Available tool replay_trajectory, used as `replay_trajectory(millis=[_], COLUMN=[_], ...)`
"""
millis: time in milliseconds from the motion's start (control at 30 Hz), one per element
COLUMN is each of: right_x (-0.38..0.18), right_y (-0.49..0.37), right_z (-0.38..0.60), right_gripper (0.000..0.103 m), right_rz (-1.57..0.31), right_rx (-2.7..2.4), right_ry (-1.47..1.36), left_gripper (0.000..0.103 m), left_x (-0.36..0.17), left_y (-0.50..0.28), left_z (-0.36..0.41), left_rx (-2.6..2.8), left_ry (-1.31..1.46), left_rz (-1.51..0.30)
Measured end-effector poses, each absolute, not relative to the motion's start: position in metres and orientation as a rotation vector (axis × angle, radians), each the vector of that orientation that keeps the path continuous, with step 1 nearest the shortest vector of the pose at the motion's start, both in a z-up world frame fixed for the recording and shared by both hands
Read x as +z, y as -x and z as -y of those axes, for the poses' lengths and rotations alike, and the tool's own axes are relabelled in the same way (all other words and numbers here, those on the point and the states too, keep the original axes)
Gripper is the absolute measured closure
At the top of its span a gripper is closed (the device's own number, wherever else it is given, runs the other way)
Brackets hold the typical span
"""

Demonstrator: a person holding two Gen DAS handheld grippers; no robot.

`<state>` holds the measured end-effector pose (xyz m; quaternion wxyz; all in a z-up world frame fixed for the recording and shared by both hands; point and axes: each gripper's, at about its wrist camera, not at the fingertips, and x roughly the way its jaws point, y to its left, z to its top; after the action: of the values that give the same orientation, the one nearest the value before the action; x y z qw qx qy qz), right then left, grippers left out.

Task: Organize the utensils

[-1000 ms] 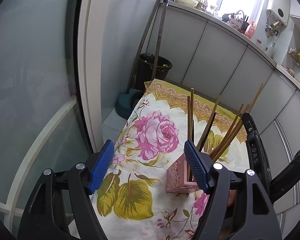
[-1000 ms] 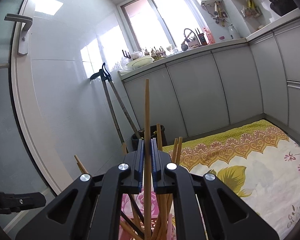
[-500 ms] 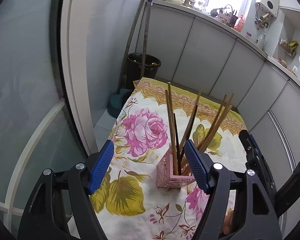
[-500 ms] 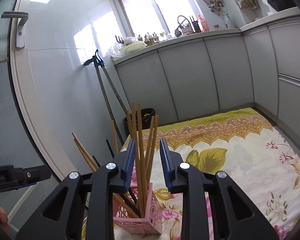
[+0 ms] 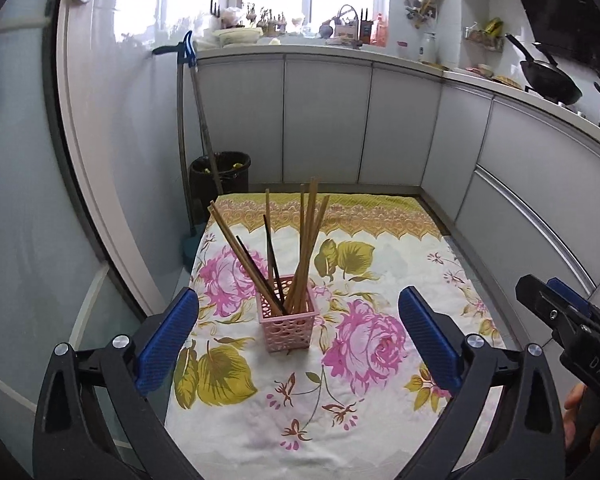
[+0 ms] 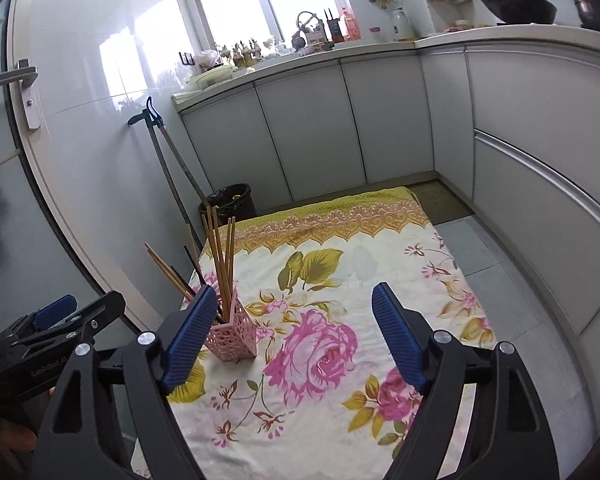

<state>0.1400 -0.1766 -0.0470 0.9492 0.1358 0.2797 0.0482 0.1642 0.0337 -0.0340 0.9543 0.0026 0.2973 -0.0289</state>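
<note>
A pink perforated holder [image 5: 287, 322] [image 6: 233, 336] stands upright on the flowered cloth [image 5: 380, 280] [image 6: 340, 264]. Several wooden and dark chopsticks [image 5: 300, 248] [image 6: 220, 256] lean in it. My left gripper [image 5: 298, 338] hangs back from the holder with its jaws opening wide and nothing between them. My right gripper [image 6: 292, 332] is also drawn back, to the holder's right, with its jaws opening and empty. Each gripper shows at the edge of the other's view: the right gripper [image 5: 562, 314], the left gripper [image 6: 66, 320].
A black bin [image 5: 220, 176] and two long handles [image 5: 196, 128] stand against the wall behind the cloth. Grey cabinets [image 6: 380, 112] run along the back and right, with a crowded counter above. A glass door [image 6: 28, 160] is on the left.
My right gripper let go of the chopstick it held, which now stands in the holder, and opened wide. Both grippers pulled back and up from the holder; the left opened wider.
</note>
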Motion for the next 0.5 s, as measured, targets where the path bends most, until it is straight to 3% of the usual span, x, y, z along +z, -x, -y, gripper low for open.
replay_trajectory(millis=[267, 500], right_x=[0.013, 0.034], right_y=[-0.079, -0.047], right_z=[0.189, 0.195], right_gripper=[0.006, 0.007], right_rz=[-0.476, -0.431], right_rx=[0.002, -0.017], right_ry=[-0.152, -0.122], left_gripper=[0.007, 0.007], left_x=[0.008, 0.028], left_y=[-0.113, -0.087], left_z=[-0.012, -0.001], left_rx=[-0.073, -0.091], left_ry=[-0.019, -0.040], left_rz=[-0.481, -0.430])
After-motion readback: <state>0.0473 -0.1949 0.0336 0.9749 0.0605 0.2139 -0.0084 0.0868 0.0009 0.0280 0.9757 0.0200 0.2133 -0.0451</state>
